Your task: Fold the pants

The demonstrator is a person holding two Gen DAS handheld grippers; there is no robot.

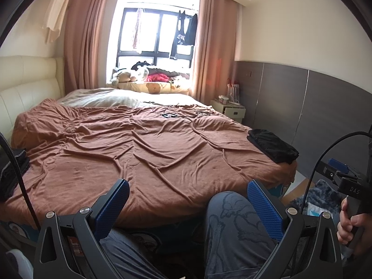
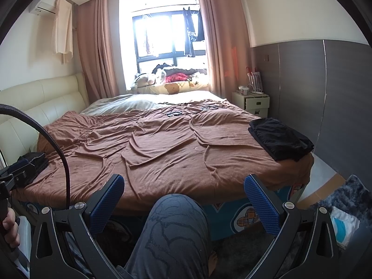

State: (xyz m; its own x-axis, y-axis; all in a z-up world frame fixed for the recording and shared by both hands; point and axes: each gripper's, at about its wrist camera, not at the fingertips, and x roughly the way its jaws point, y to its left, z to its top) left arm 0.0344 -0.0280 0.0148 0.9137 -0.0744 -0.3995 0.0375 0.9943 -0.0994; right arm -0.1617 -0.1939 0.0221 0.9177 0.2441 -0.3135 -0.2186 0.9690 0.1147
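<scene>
Both the left gripper [image 1: 188,200] and right gripper [image 2: 183,195] hang empty with jaws spread wide. A folded black fabric stack [image 2: 280,139], seemingly finished pants, lies ahead and right of them on the brown-covered bed [image 2: 162,153]. A dark heap [image 1: 14,169], ahead-left, probably awaits folding.
</scene>
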